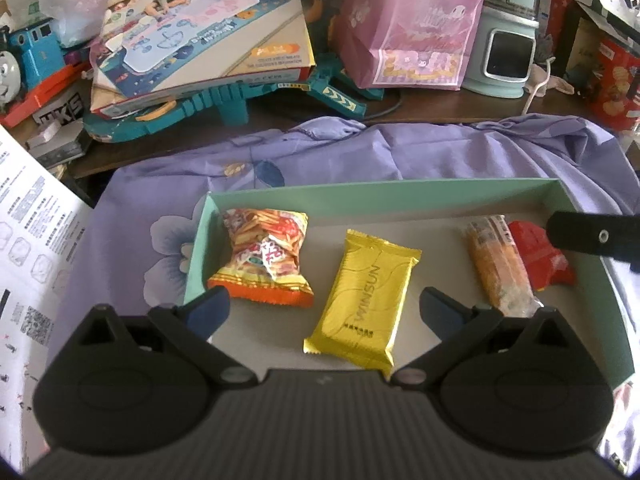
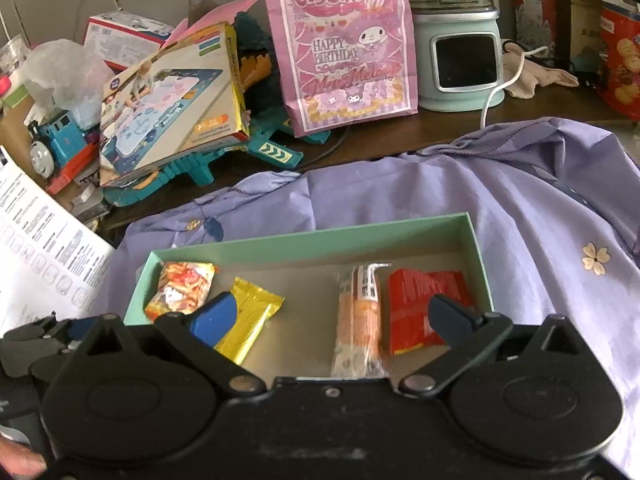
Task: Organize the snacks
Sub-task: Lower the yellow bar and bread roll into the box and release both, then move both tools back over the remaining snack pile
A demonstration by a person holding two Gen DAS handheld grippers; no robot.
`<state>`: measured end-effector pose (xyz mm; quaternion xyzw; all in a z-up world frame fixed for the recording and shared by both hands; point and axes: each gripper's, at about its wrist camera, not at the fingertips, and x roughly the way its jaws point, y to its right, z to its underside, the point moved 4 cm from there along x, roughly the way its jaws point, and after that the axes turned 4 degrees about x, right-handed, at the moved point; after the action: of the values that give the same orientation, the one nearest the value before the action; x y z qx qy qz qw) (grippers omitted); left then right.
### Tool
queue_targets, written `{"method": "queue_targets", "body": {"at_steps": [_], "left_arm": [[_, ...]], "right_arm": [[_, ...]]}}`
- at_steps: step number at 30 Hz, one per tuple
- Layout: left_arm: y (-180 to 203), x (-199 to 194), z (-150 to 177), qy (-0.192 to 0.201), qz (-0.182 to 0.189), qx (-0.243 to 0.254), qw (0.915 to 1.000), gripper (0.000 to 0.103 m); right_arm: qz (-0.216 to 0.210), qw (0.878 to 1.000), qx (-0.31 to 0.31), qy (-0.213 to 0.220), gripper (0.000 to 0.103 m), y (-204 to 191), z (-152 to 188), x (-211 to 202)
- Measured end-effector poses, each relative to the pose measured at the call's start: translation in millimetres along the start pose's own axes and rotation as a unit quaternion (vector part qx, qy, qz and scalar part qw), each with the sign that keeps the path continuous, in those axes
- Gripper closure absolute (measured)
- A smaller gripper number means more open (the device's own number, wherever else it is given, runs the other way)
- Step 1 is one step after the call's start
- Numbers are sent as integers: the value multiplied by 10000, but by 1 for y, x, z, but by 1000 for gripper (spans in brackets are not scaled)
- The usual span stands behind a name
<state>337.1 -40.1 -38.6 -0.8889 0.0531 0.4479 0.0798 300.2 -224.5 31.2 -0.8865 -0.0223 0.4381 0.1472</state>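
On the purple cloth (image 2: pixel 520 208) the green box (image 2: pixel 320 236) holds four snacks in a row, probably for order, while the left gripper (image 1: pixel 324 308) and right gripper (image 2: pixel 340 316) hover wide open, holding nothing.

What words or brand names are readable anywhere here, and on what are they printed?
"WINSUN": yellow snack packet in the green box.
"HAPPY BIRTHDAY": pink gift bag, with Japanese lettering above.
"HKS": dark box at far left.
Too small or blurred: instruction sheet, play-mat box, the other snack wrappers.
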Motion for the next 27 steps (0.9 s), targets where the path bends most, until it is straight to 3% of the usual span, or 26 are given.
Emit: {"method": "queue_targets", "body": {"at_steps": [6, 9, 16, 20, 27], "left_arm": [[3, -35, 12, 160, 140, 3, 9998, 0], [4, -51, 24, 231, 241, 30, 9994, 0], [1, -80, 62, 252, 342, 79, 9991, 0], [-2, -93, 87, 209, 363, 122, 9990, 0], [-10, -99, 137, -142, 415, 140, 9989, 0]], "right_arm": [[98, 9997, -87, -183, 0, -8, 16, -26], [341, 9988, -155, -306, 0, -10, 29, -38], [809, 9945, -666, 13, 0, -19, 68, -75], [725, 9950, -665, 187, 0, -20, 87, -94], [481, 9950, -871, 69, 0, -12, 123, -113]]}}
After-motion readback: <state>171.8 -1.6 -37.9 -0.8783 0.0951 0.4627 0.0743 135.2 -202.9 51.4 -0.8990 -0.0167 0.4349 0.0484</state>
